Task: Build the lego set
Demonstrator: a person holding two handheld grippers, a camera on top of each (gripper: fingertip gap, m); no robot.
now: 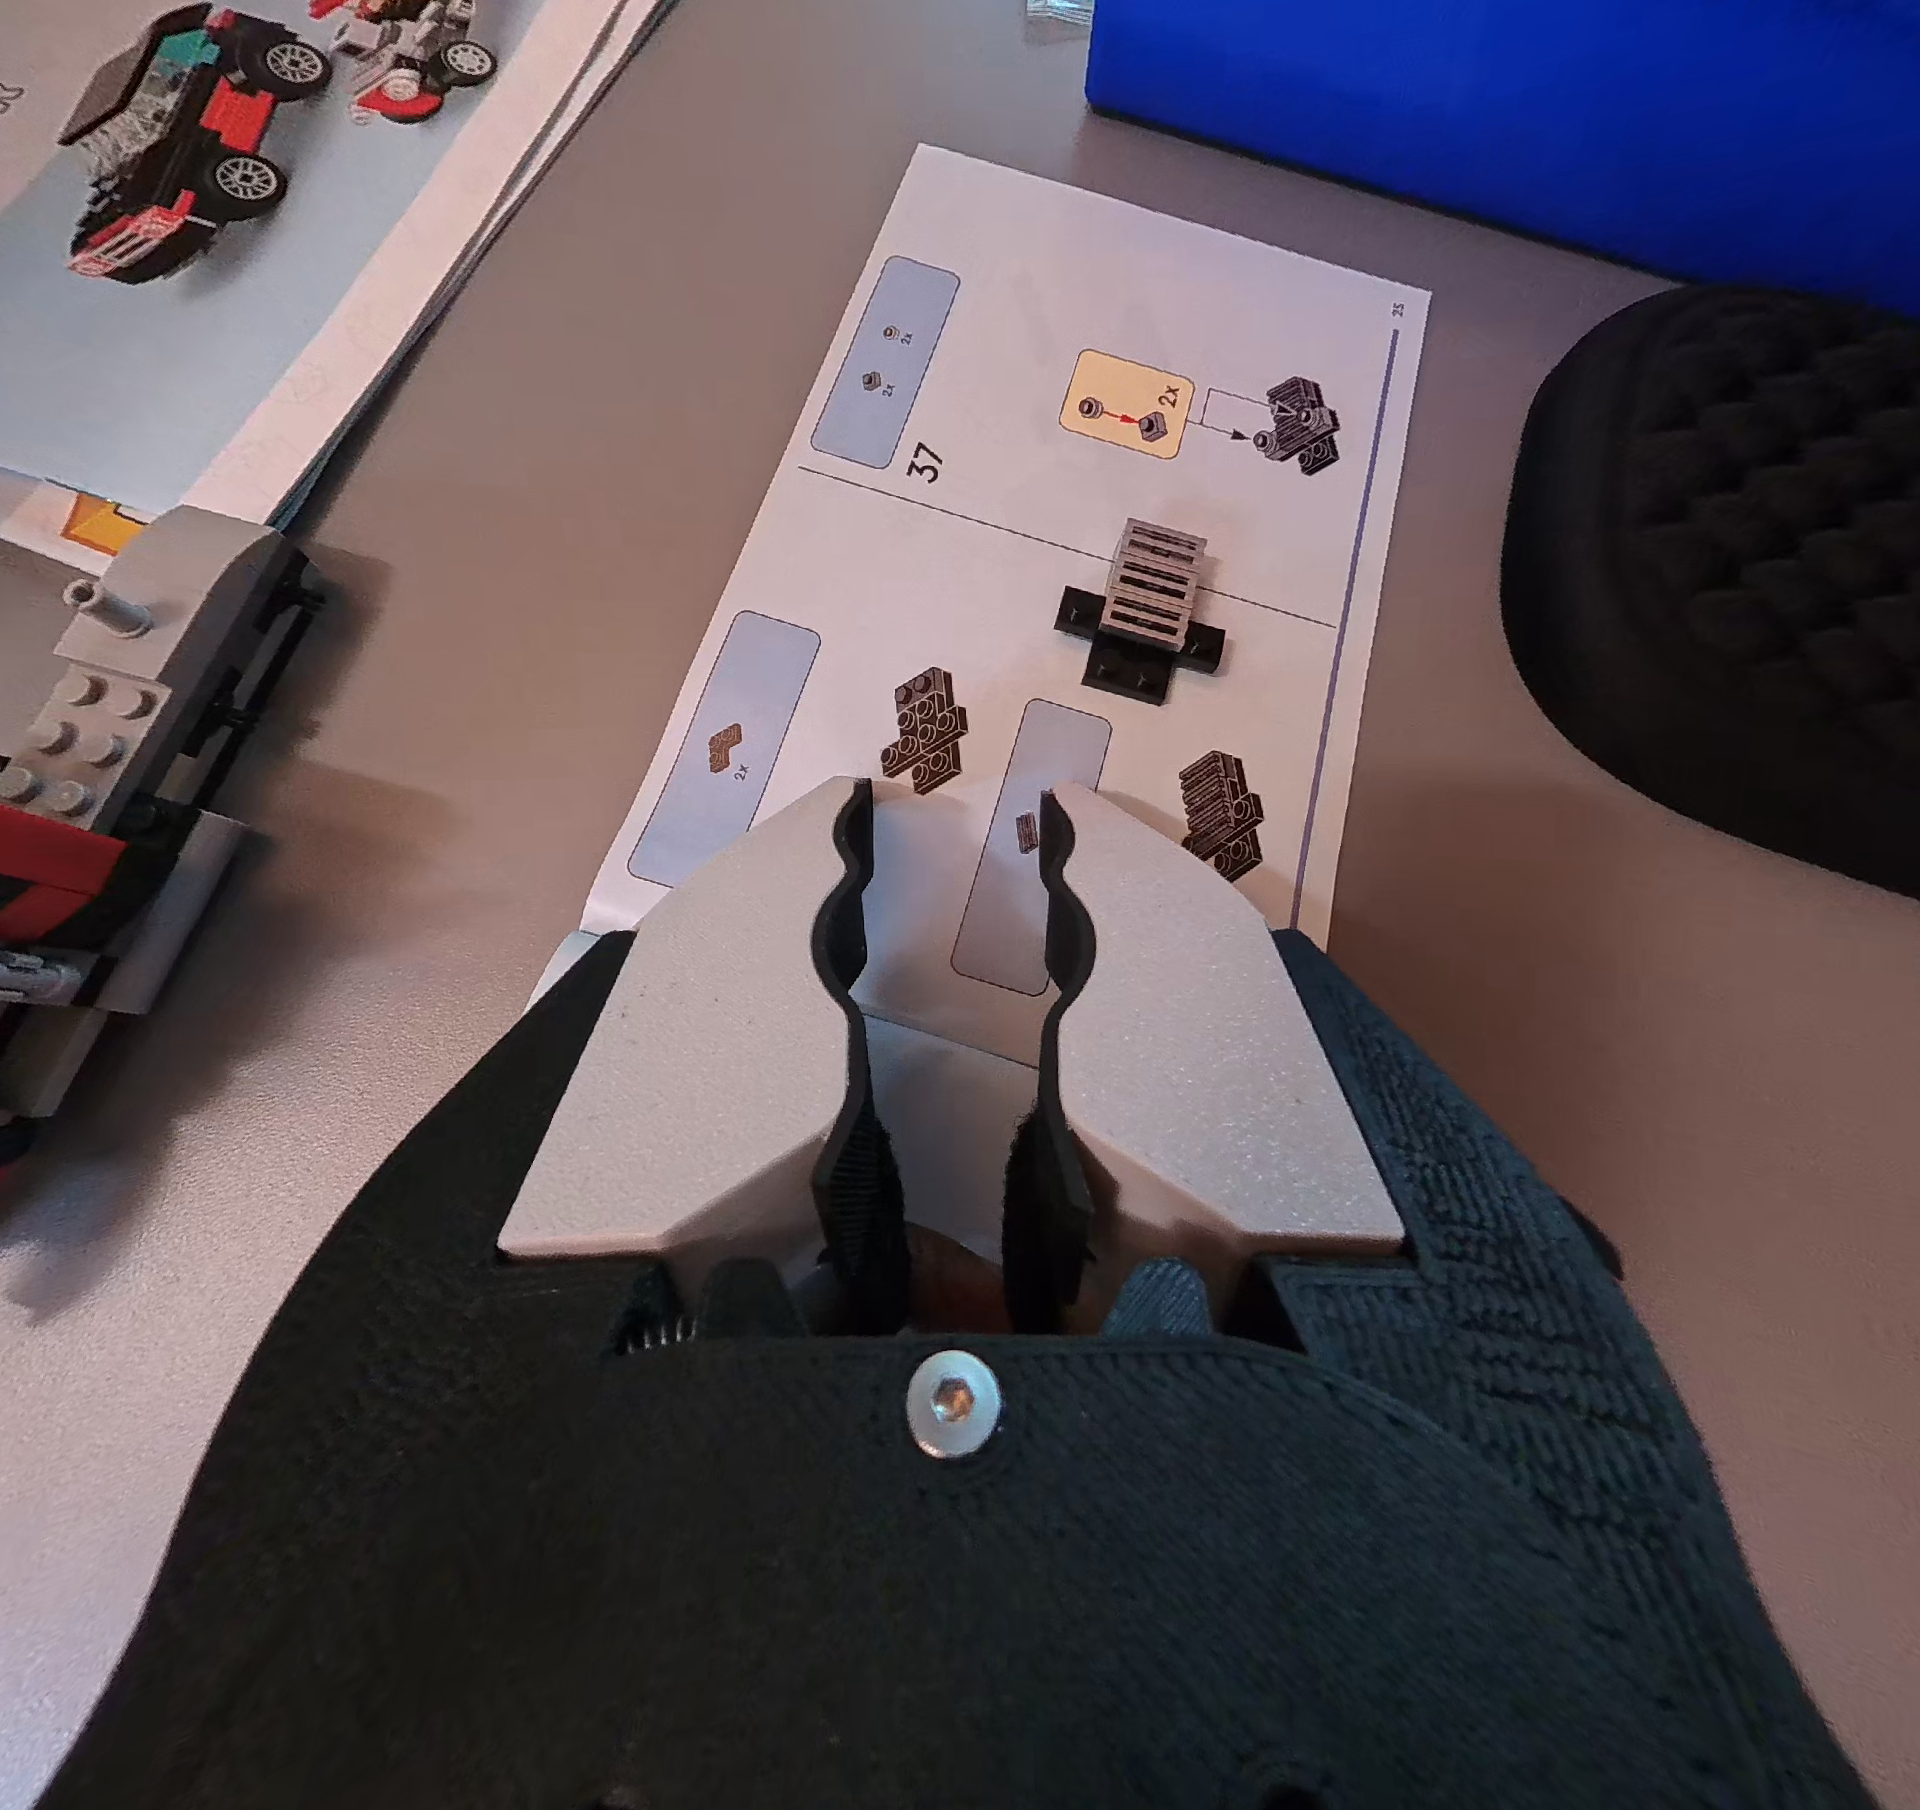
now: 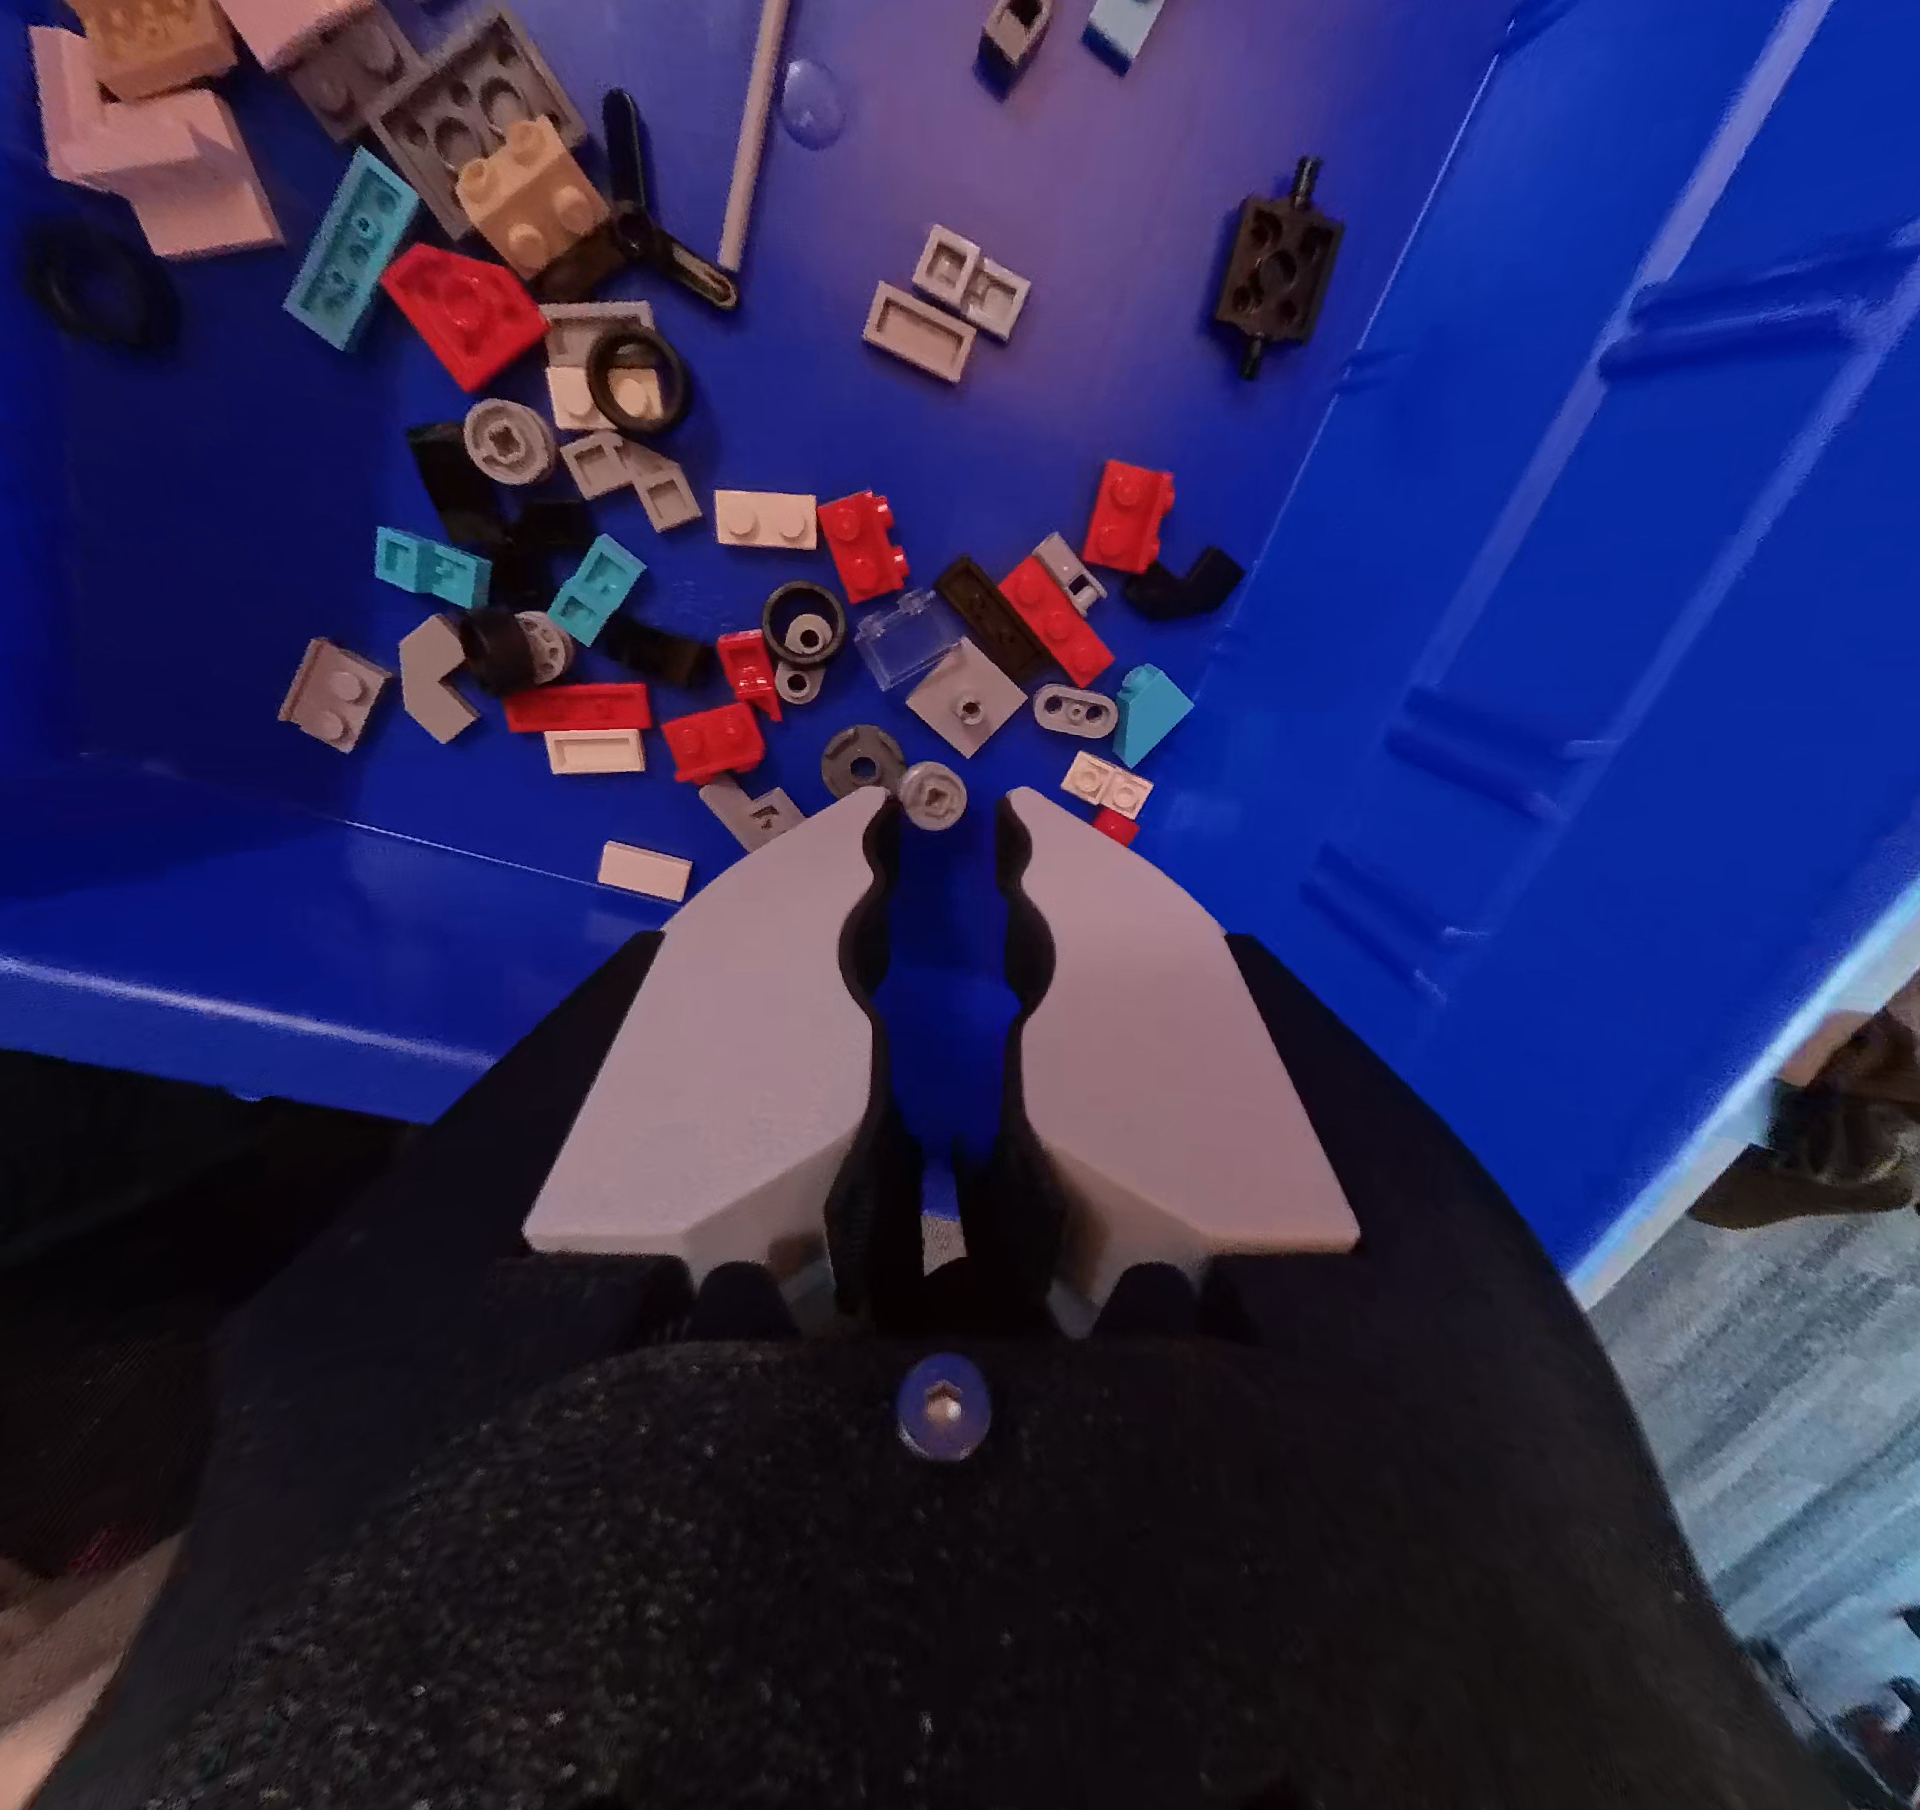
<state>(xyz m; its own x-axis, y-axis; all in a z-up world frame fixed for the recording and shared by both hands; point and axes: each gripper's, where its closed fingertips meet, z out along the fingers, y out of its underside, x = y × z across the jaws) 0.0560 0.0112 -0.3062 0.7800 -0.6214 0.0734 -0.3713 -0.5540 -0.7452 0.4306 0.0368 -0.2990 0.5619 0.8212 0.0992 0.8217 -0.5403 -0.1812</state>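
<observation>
Both claws stand apart and hold nothing: the right claw (image 2: 948, 804) reaches down into the blue bin (image 2: 1558, 410), and the left claw (image 1: 951, 799) hovers over the open instruction page (image 1: 1091, 534).

That bin is the largest thing here; its wall rises at the far right edge of the worktop (image 1: 623, 326) in the left wrist view. Inside, its floor carries a loose scatter of small parts in red, grey, teal, tan and black, thickest toward the near wall.

Next in size, the half-built car (image 1: 104, 773) sits at the left edge of the worktop, grey and red, with open studs on top. Beyond it, toward the far left corner, lies a stack of booklets (image 1: 312, 150). A black textured pad (image 1: 1745, 565) rests at the right edge.

On the open page stands a small sub-assembly (image 1: 1148, 607), a grey grille on black plates, near the page's right margin and well ahead of the left claw.

Smallest is the grey round piece (image 2: 933, 796), lying on the bin floor right between the right claw's fingertips, just beside a dark grey disc (image 2: 862, 761).

I judge that round piece light, rigid and smooth, so it may slip or pop out sideways under a pinch. Taking it across its rim, squarely and low against the floor, looks safest. The sub-assembly is best gripped by its black base, since the grille may pull off.
</observation>
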